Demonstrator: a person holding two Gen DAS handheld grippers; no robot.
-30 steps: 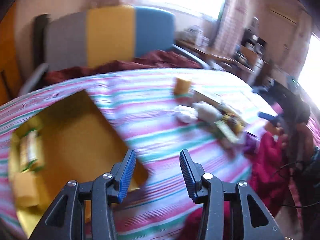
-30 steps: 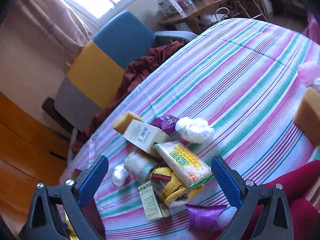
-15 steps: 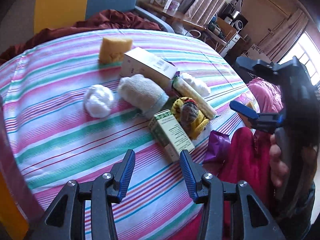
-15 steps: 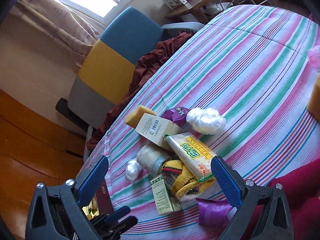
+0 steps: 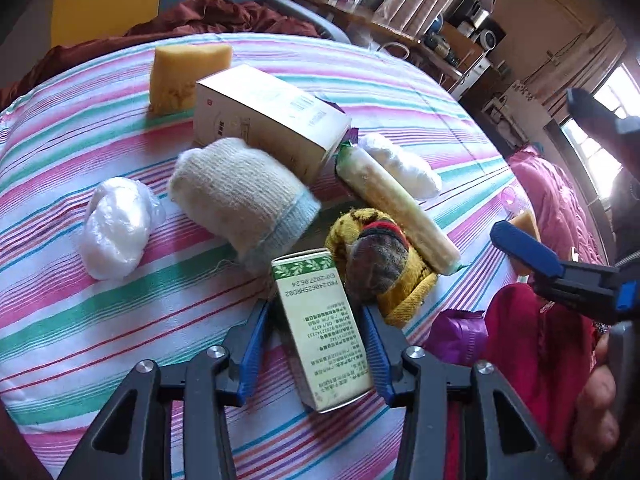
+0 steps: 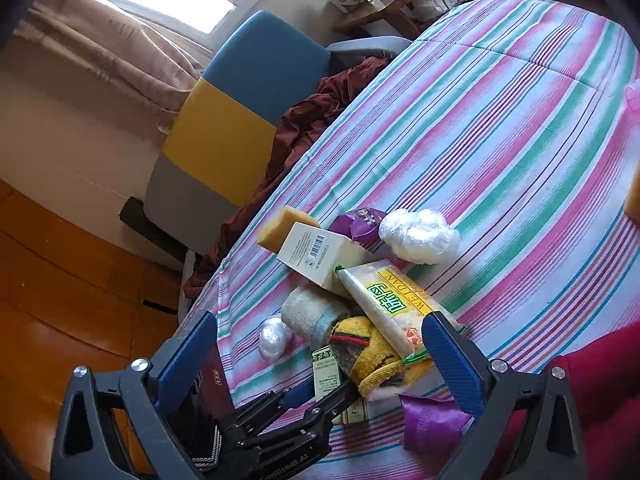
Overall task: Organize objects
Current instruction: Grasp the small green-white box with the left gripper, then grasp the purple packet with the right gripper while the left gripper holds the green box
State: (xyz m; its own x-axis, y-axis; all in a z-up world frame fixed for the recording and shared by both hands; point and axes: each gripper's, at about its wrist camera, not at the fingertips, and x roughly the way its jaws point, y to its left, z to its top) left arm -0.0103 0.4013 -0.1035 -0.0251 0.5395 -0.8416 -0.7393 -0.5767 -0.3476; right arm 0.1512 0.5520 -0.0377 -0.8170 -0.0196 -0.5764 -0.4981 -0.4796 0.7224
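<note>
On the near edge of the striped tablecloth (image 5: 100, 312), your left gripper (image 5: 316, 344) is closing around the green-printed box (image 5: 320, 328). Your right gripper (image 6: 320, 356) hangs wide and empty. The pile looks unsorted; nearly everything remains.

My left gripper (image 5: 316, 344) straddles the carton (image 5: 322, 328). Behind it lies the sock (image 5: 244, 196); the box (image 5: 268, 116) behind that; the sponge (image 5: 186, 76) farthest back.
</note>
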